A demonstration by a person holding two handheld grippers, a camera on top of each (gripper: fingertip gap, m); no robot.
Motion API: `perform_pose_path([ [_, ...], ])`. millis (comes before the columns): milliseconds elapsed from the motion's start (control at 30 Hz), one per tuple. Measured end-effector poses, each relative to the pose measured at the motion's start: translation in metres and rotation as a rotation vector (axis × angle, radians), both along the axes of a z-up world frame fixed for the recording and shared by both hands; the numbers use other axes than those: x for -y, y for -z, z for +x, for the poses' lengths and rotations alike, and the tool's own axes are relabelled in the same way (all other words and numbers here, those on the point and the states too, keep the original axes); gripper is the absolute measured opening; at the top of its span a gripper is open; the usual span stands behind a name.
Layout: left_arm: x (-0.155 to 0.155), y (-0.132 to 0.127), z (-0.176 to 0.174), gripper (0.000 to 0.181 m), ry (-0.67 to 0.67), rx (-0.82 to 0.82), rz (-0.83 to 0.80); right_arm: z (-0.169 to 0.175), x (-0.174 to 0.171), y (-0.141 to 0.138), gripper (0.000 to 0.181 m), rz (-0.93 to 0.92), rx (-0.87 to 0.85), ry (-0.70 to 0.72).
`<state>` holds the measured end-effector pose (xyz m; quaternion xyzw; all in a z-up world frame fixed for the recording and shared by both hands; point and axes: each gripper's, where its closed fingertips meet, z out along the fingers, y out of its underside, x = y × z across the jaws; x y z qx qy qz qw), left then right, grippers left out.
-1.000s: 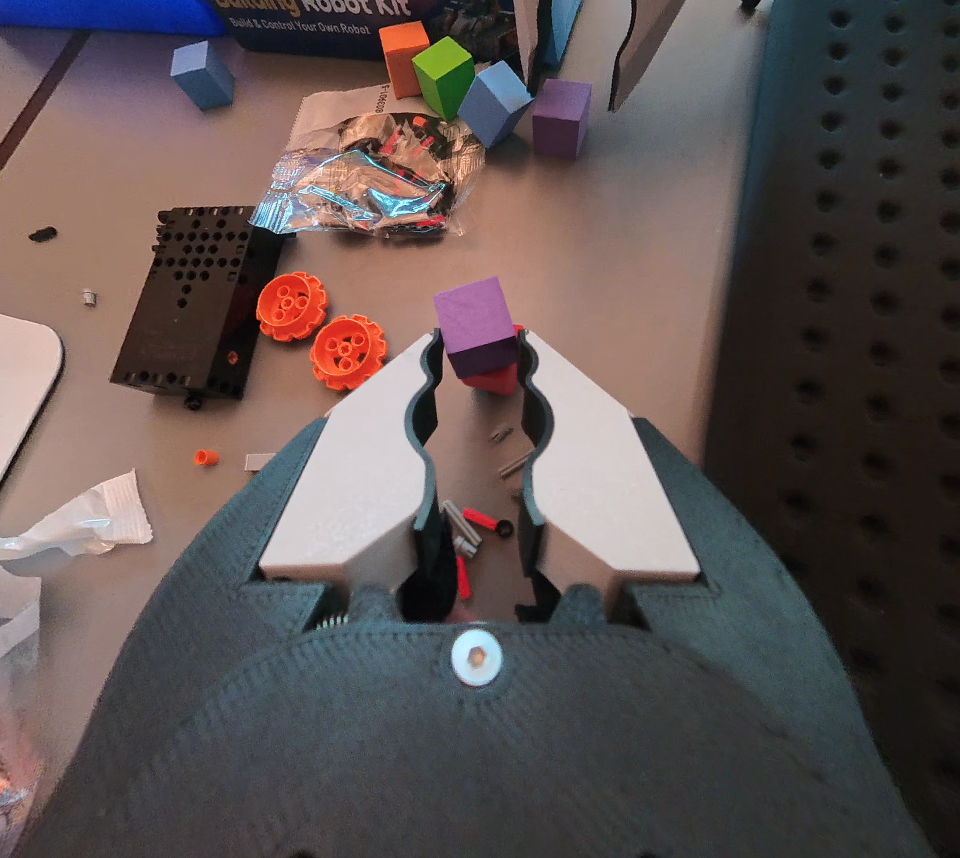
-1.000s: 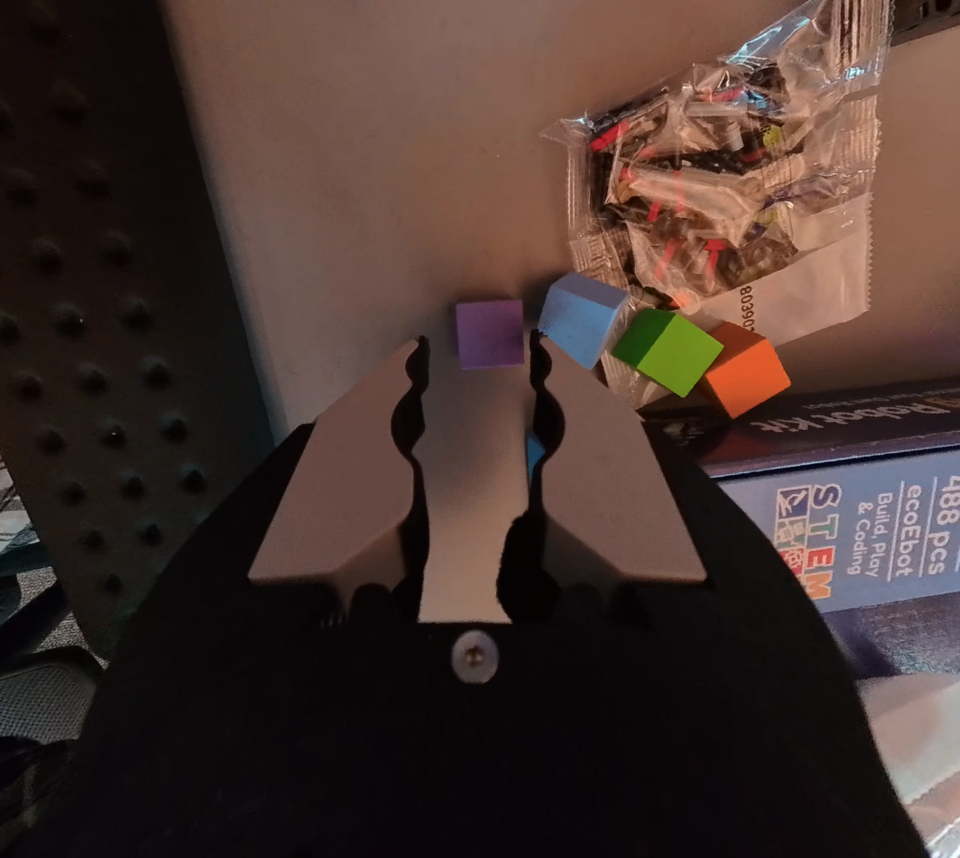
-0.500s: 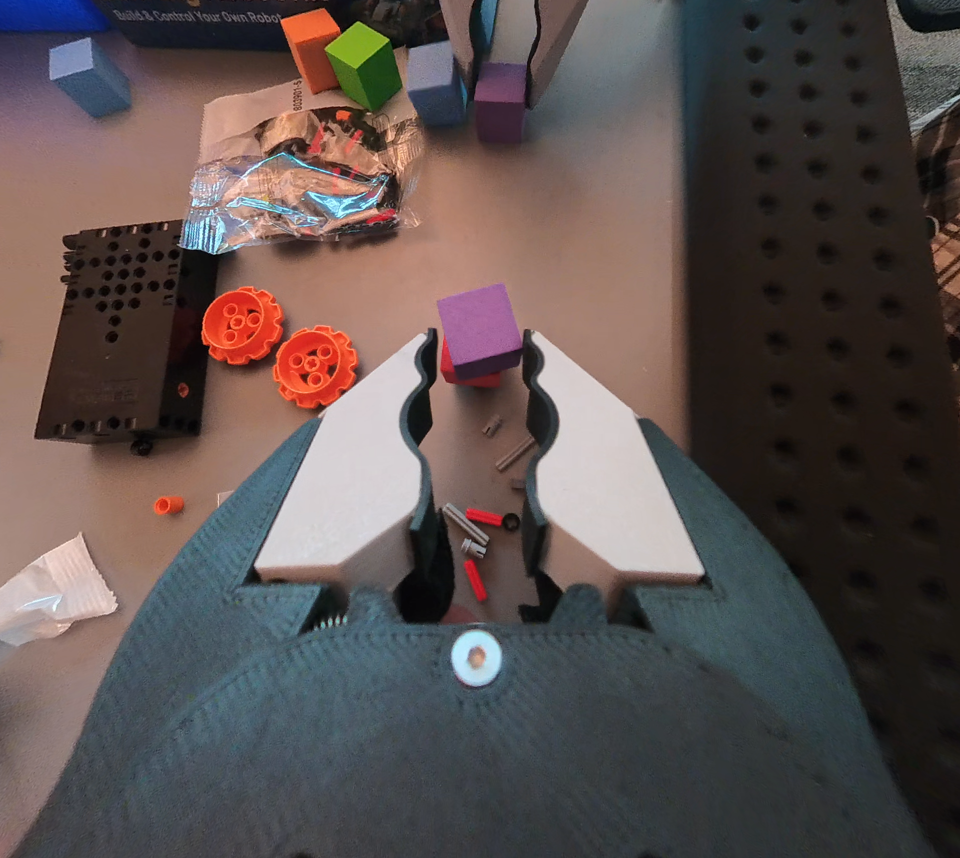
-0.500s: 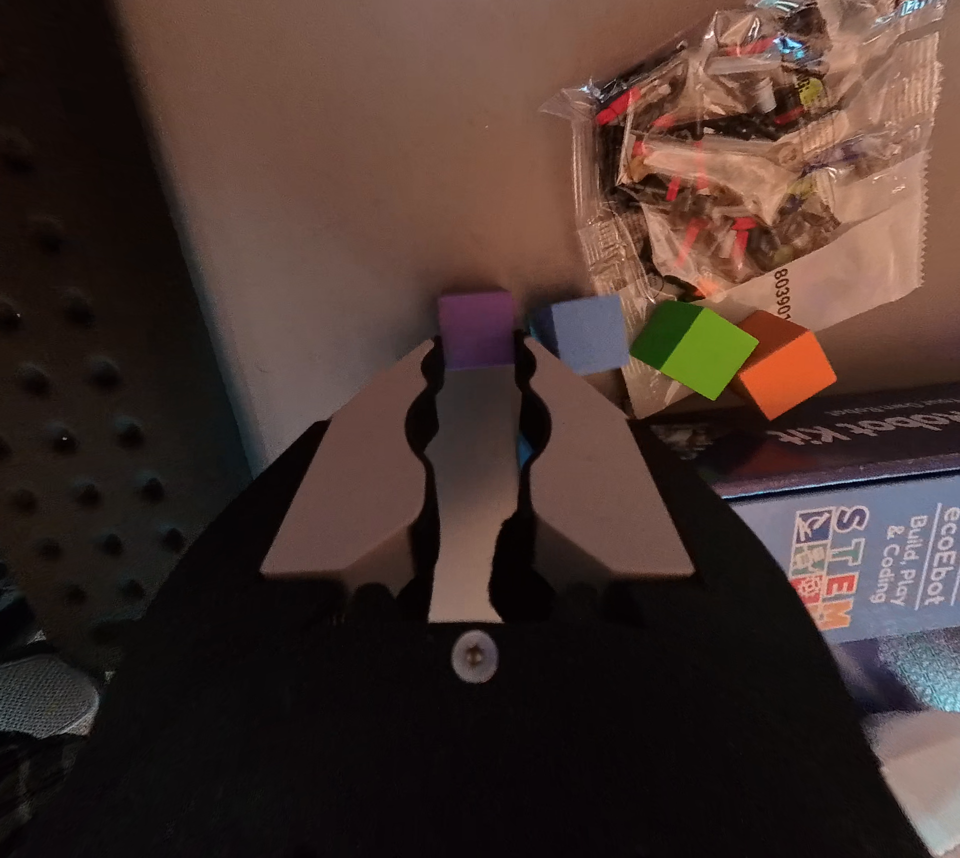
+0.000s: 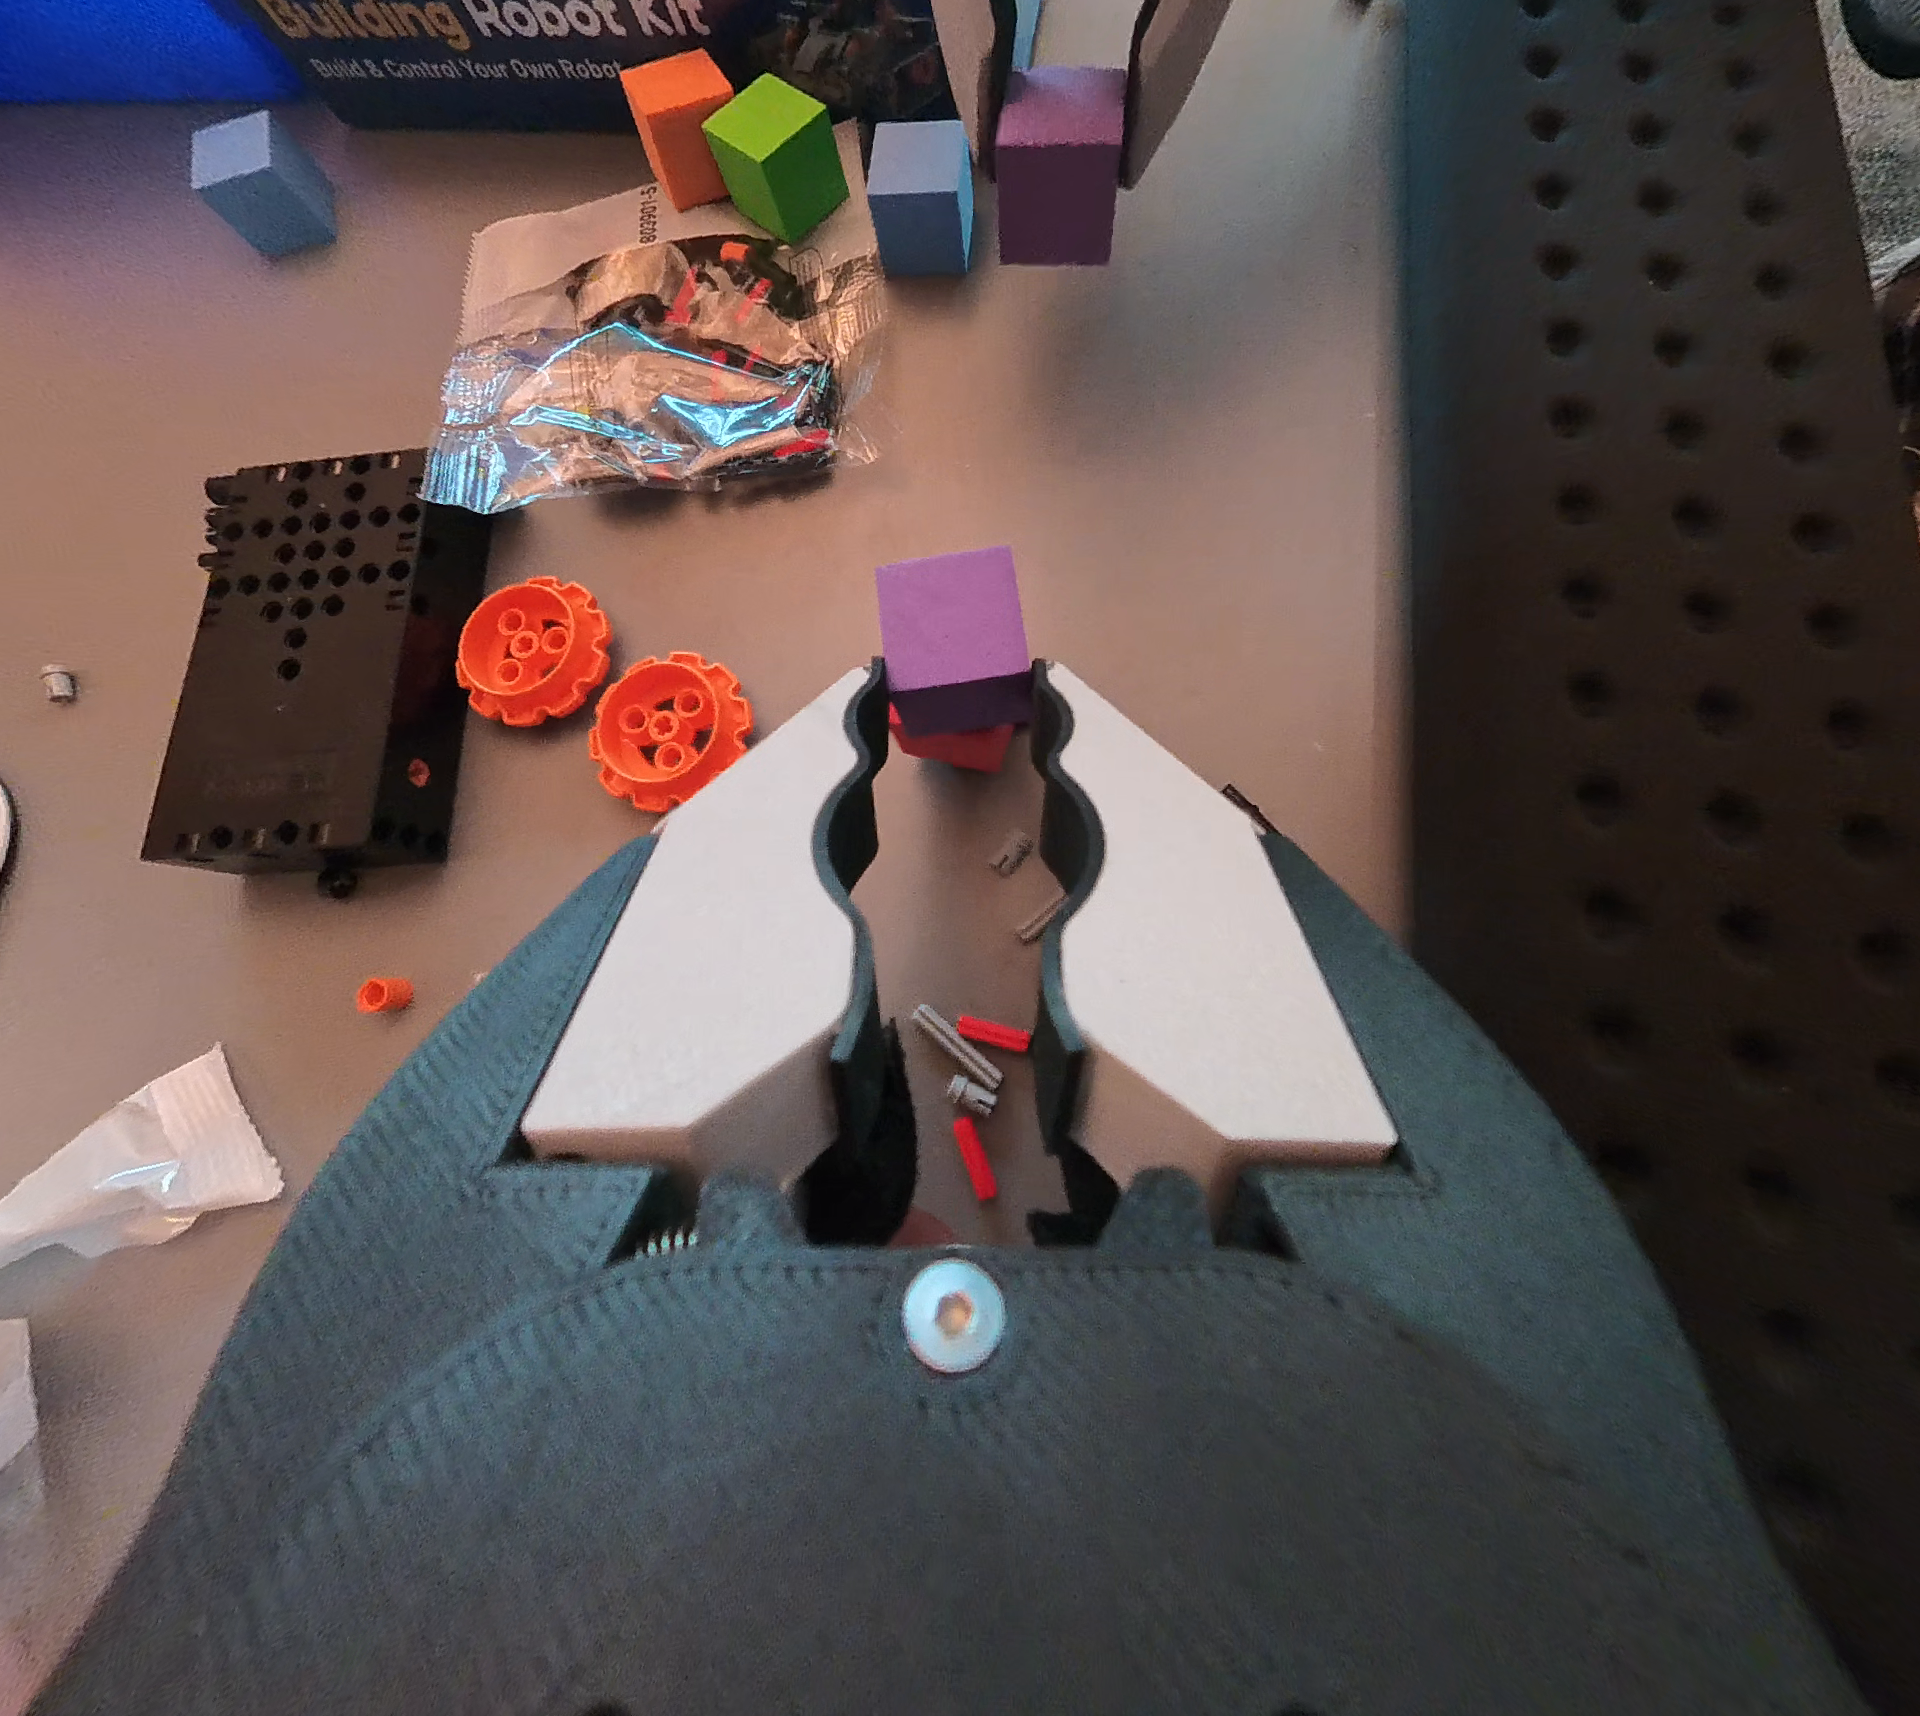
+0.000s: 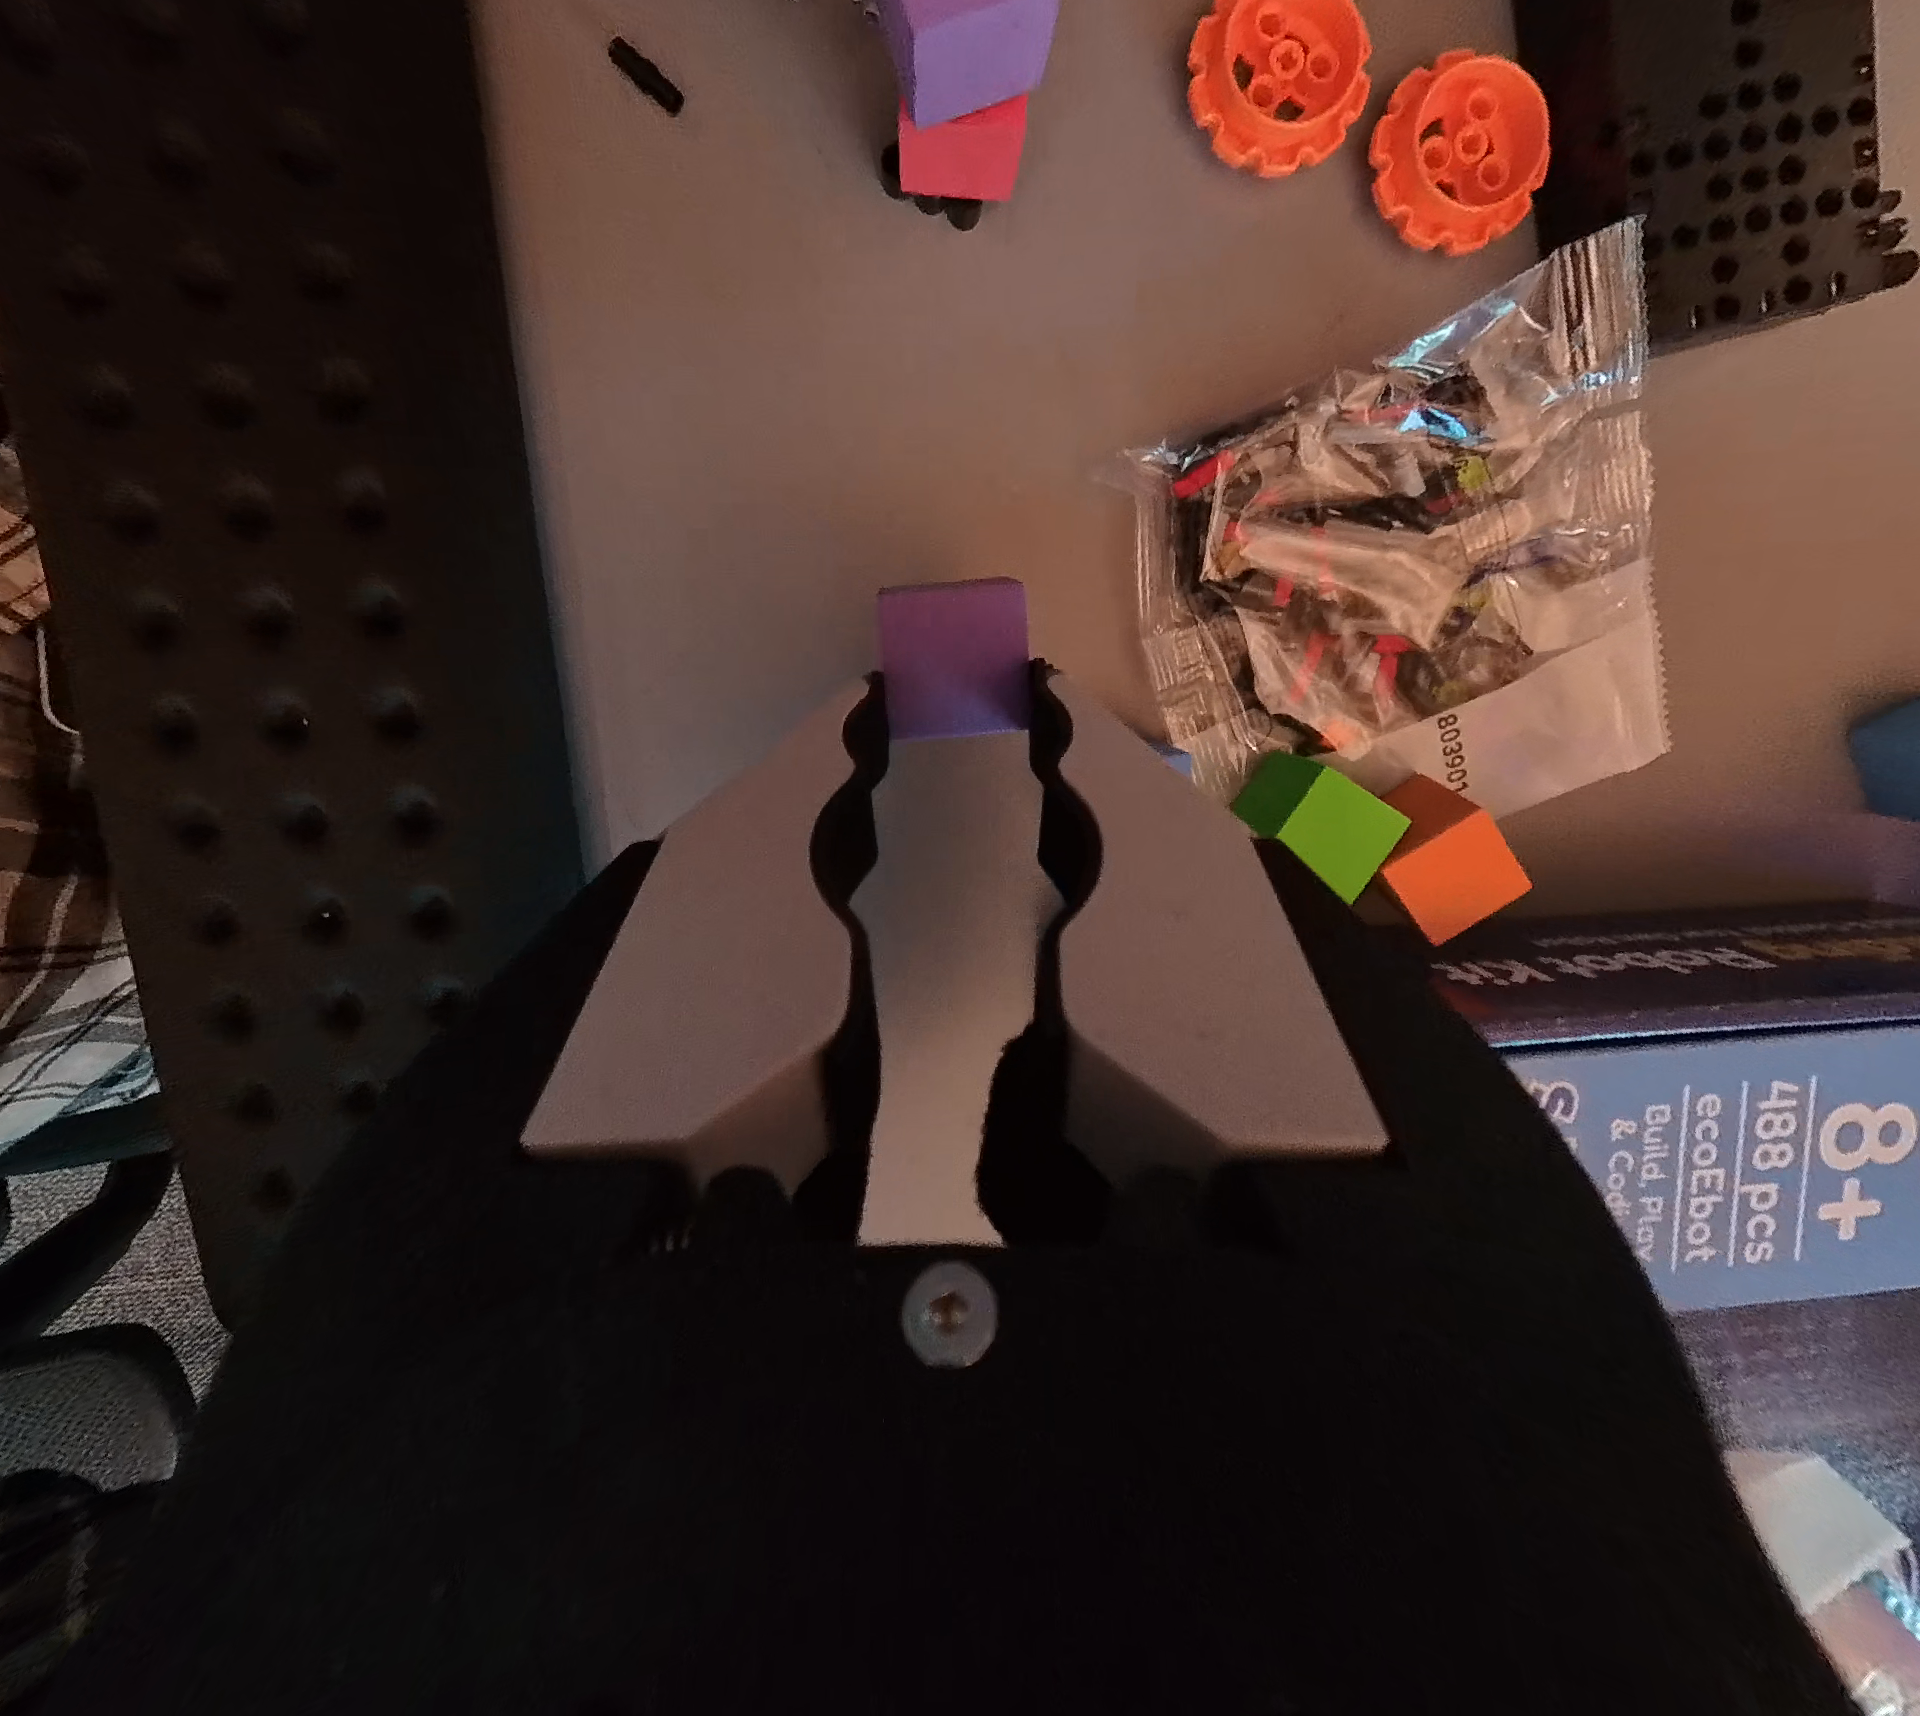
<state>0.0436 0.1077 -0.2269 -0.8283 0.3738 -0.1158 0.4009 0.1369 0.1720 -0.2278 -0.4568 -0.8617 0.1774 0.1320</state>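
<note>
- My left claw [image 5: 954, 690] is clamped on a purple cube [image 5: 951, 632], pinched at the very tips, so most of the cube juts out beyond them and its top face stays clear.
- That cube sits over a red cube [image 5: 961, 744] on the desk [image 5: 1195, 440]. From the right wrist view it hangs askew on the red one rather than square; I cannot tell whether the two touch.
- My right claw [image 6: 954, 698] is clamped on a second purple cube [image 6: 951, 653], also at the tips. In the left wrist view it appears clear of the desk.
- Taking the red cube as landmark, the second purple cube is well apart on its far side, with bare desk between.
- Just beside that second cube, away from the pegboard, sits a light blue cube [image 5: 920, 196], then a green cube [image 5: 779, 154] touching an orange cube [image 5: 675, 123], all close against the kit box [image 5: 540, 35].
- Two orange gear wheels [image 5: 597, 690] lie near the red cube on my left side, with the black perforated block [image 5: 312, 658] beyond them.
- A clear bag of small parts [image 5: 644, 378] lies between the wheels and the kit box.
- Small red and grey pins [image 5: 971, 1064] are scattered on the near side of the red cube, under my left claw.
- A dark perforated board [image 5: 1662, 523] runs along the desk edge on the right of the red cube.
</note>
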Motion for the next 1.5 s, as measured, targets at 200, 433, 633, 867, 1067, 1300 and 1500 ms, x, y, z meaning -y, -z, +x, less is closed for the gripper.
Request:
perform_pose_path([
  [200,-0.002,0.004,-0.002,0.025,-0.005,0.005,-0.019,-0.006,0.008,-0.003,0.025,-0.028,-0.023,-0.013],
  [433,-0.003,0.003,-0.003,0.032,-0.022,0.026,-0.004,-0.027,0.020,-0.025,0.025,-0.053,-0.109,-0.032],
  [633,-0.001,0.004,-0.006,0.037,-0.040,0.041,-0.003,-0.062,0.039,-0.045,0.025,-0.074,-0.155,-0.086],
  [867,0.000,0.006,-0.010,0.037,-0.052,0.047,0.000,-0.087,0.053,-0.032,0.025,-0.044,-0.052,-0.125],
  [1067,-0.001,0.007,-0.009,0.035,-0.049,0.045,0.002,-0.094,0.057,-0.025,0.025,-0.006,-0.022,-0.126],
  [1300,-0.002,0.007,-0.009,0.035,-0.052,0.041,0.009,-0.094,0.056,-0.019,0.029,0.035,0.012,-0.123],
  [1500,-0.003,0.002,-0.010,0.037,-0.059,0.050,0.028,-0.086,0.046,-0.031,0.036,0.040,-0.019,-0.095],
])
